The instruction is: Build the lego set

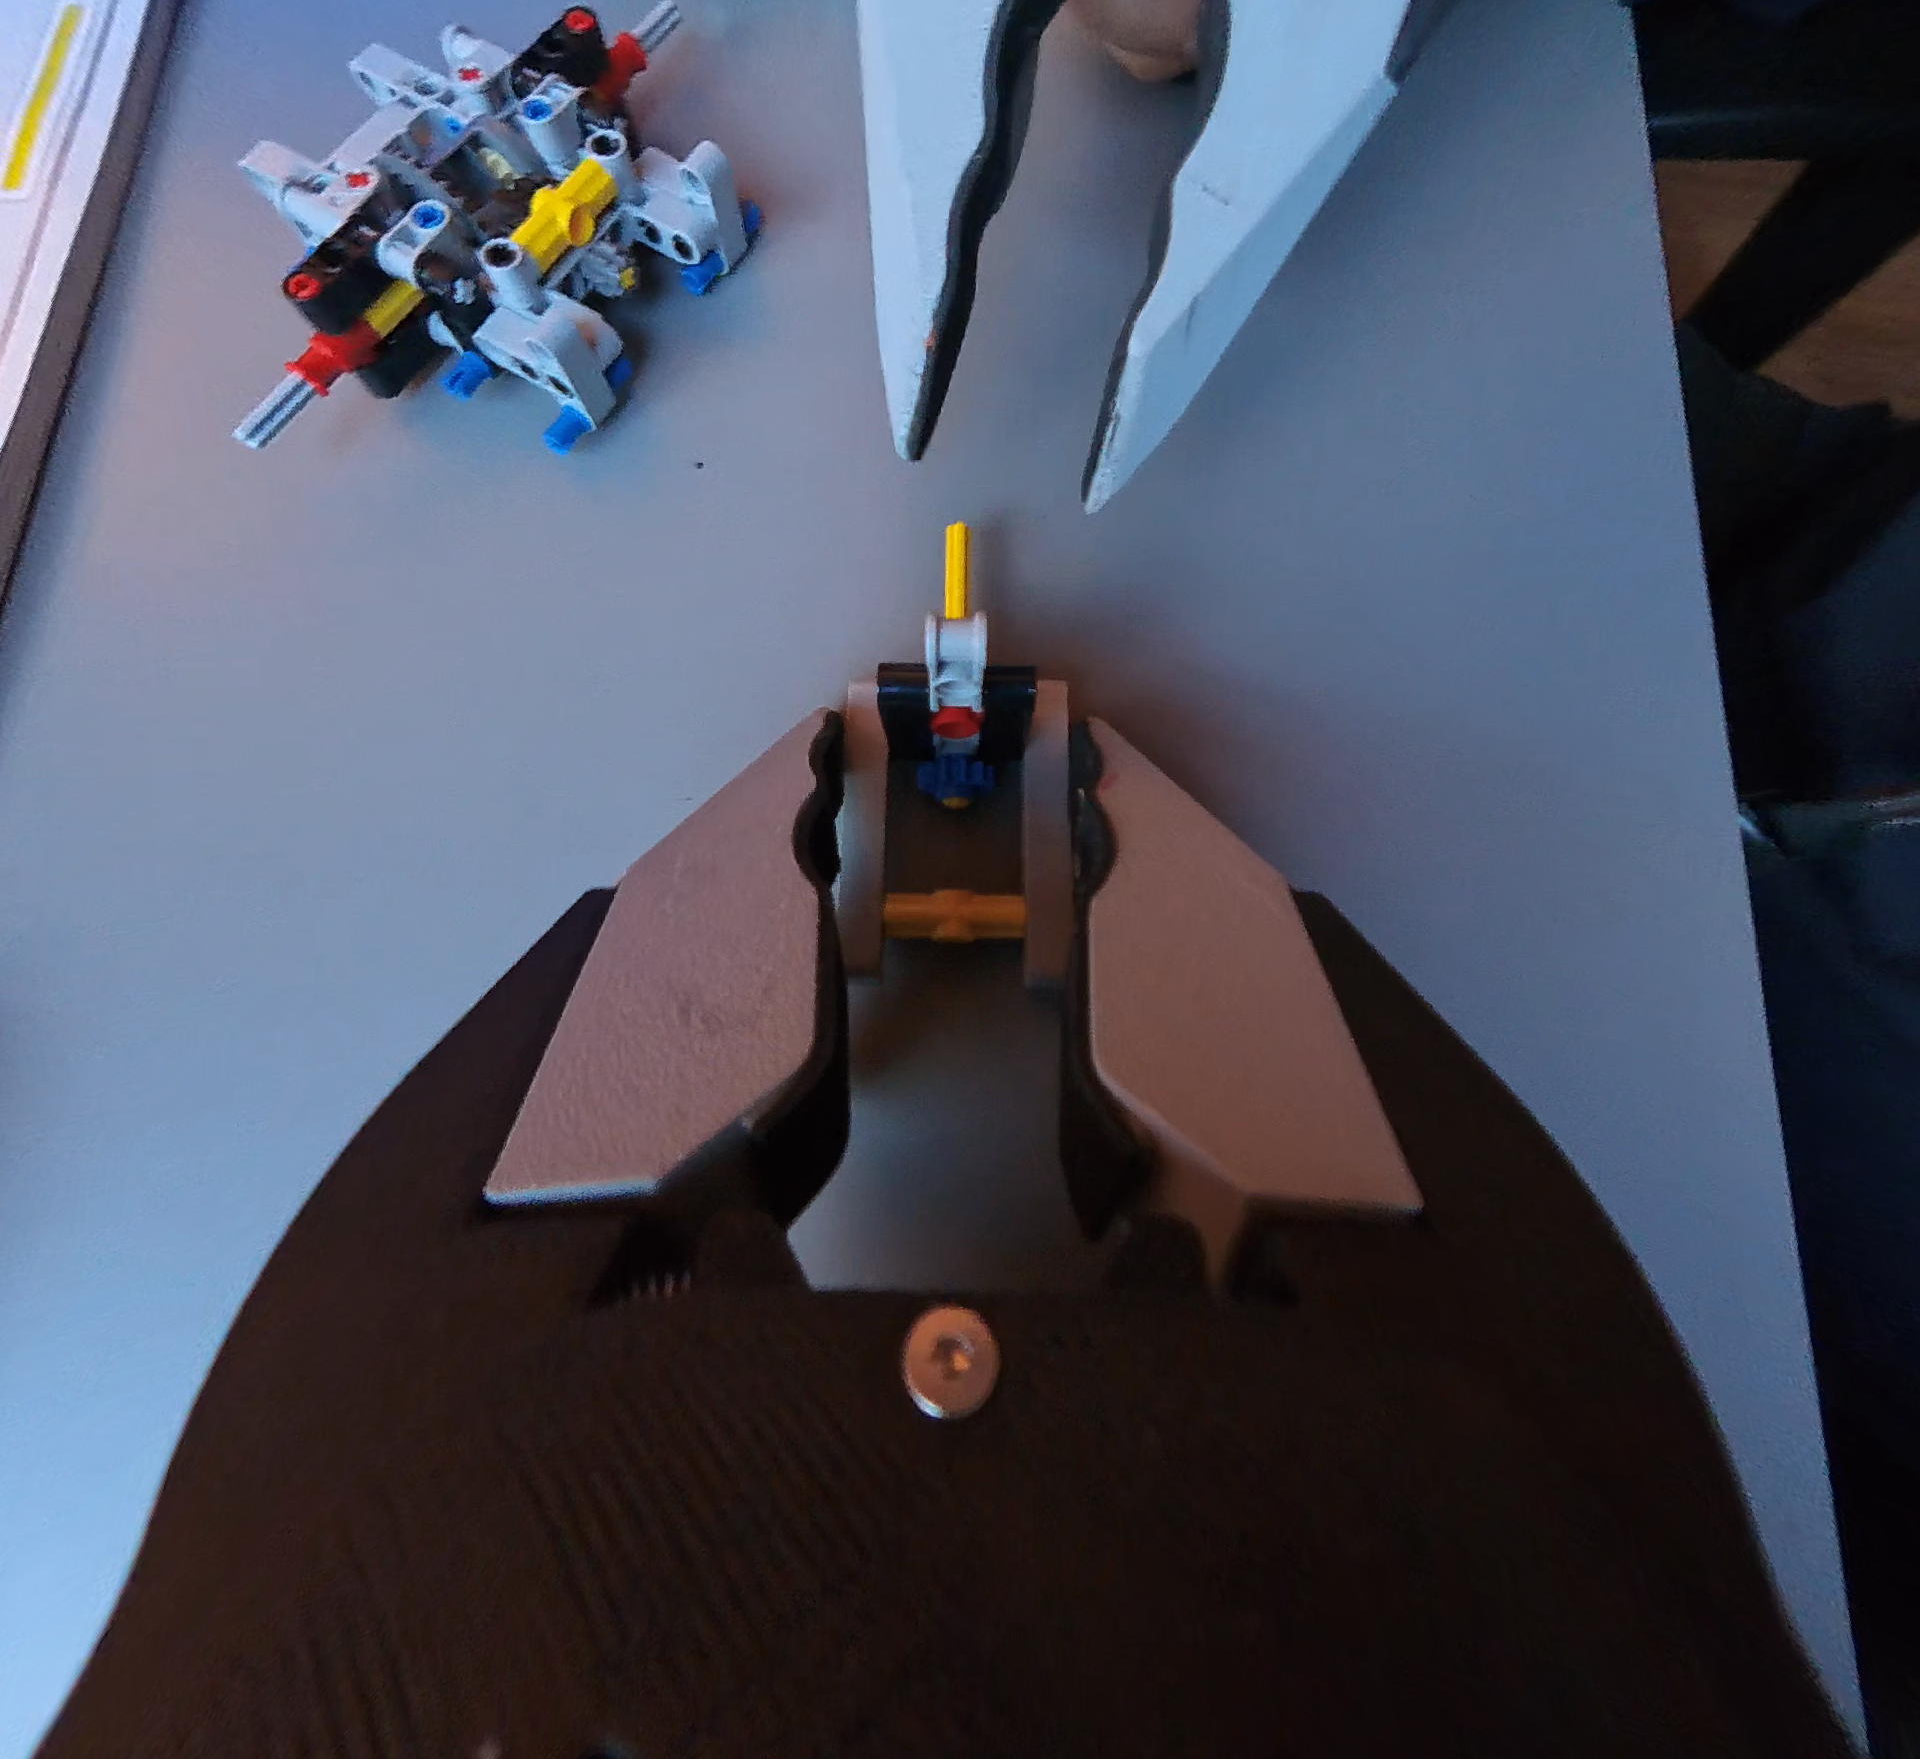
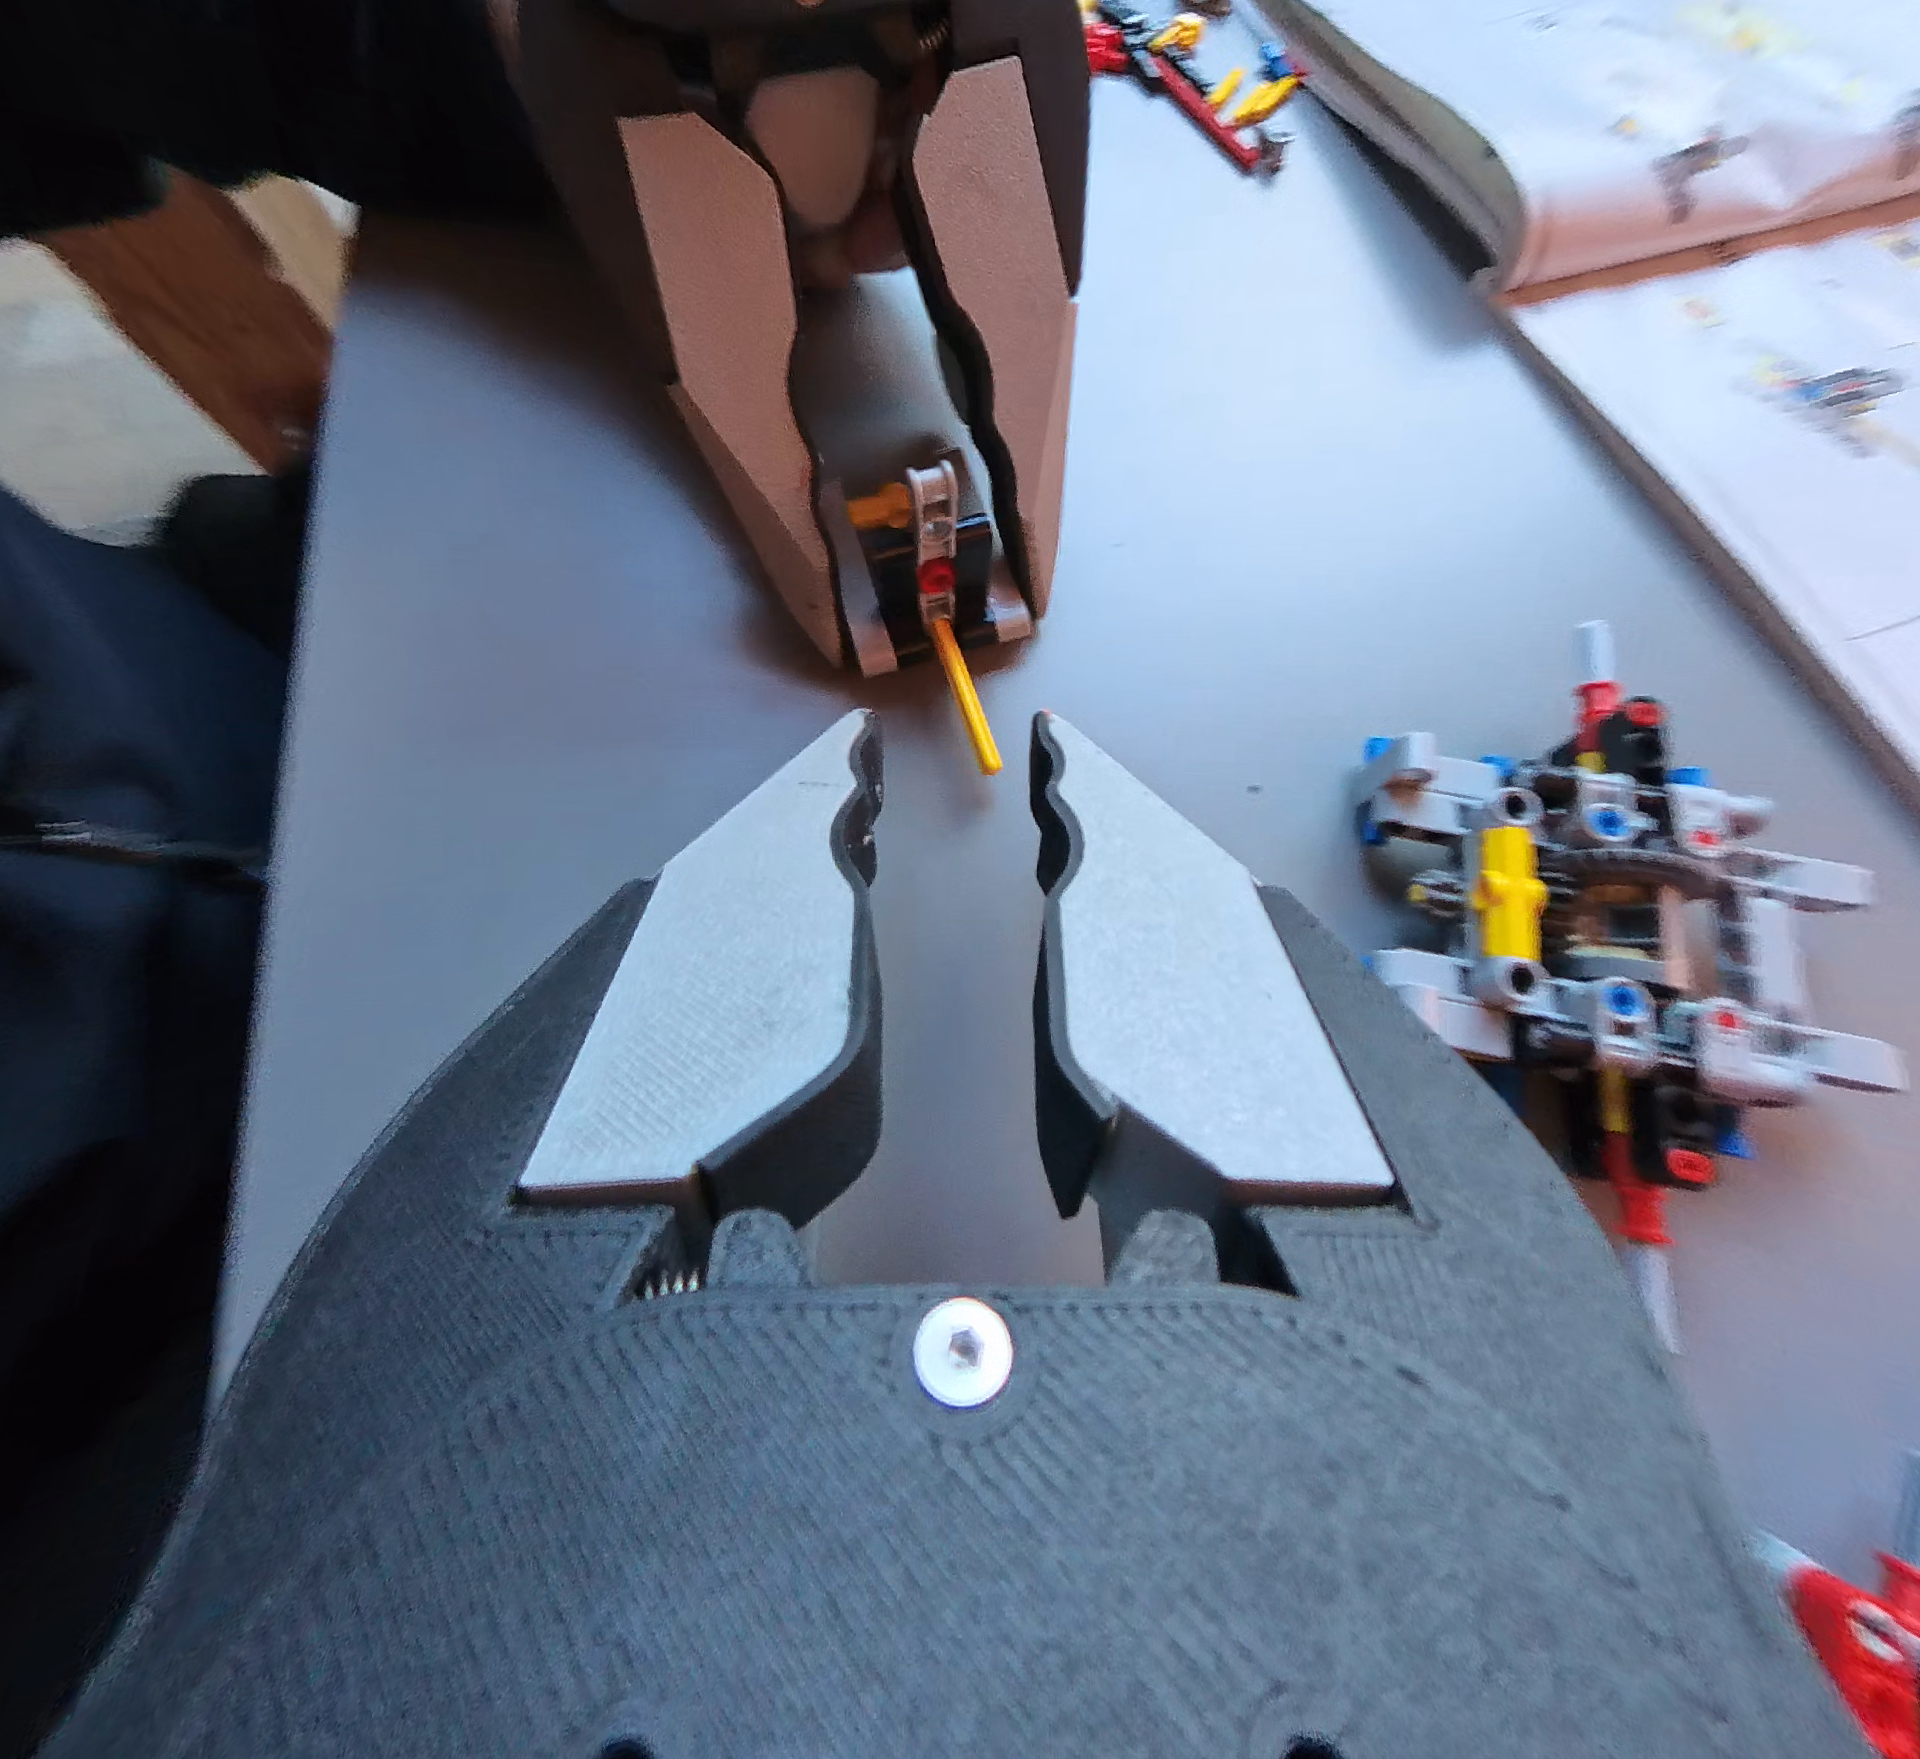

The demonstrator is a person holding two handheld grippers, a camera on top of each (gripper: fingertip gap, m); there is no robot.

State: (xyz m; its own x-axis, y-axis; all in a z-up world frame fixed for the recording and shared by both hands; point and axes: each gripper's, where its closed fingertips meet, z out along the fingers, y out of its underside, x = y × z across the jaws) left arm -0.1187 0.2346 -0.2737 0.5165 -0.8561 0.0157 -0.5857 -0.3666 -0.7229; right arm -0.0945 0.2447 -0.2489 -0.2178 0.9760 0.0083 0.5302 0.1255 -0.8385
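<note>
Between the left gripper's (image 1: pixel 956 733) fingers sits a small brick assembly (image 1: pixel 954 722), its rear half hidden by them: grey side beams, black frame, red bush, blue gear, orange connector, and a yellow axle (image 1: pixel 956 568) poking forward. Both pads press its grey sides. Just beyond the axle tip, the right gripper (image 2: pixel 954 733) hangs parted and bare over the grey table (image 1: pixel 416 670); a larger brick model (image 1: pixel 488 223) lies well apart.

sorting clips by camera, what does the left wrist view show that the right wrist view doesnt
Only the left wrist view: a blue gear inside the held piece.
Only the right wrist view: an open booklet and loose parts.
Both: the left gripper clamping a small brick assembly with a yellow axle, the right gripper open and empty near the axle tip, and a larger grey model.
</note>
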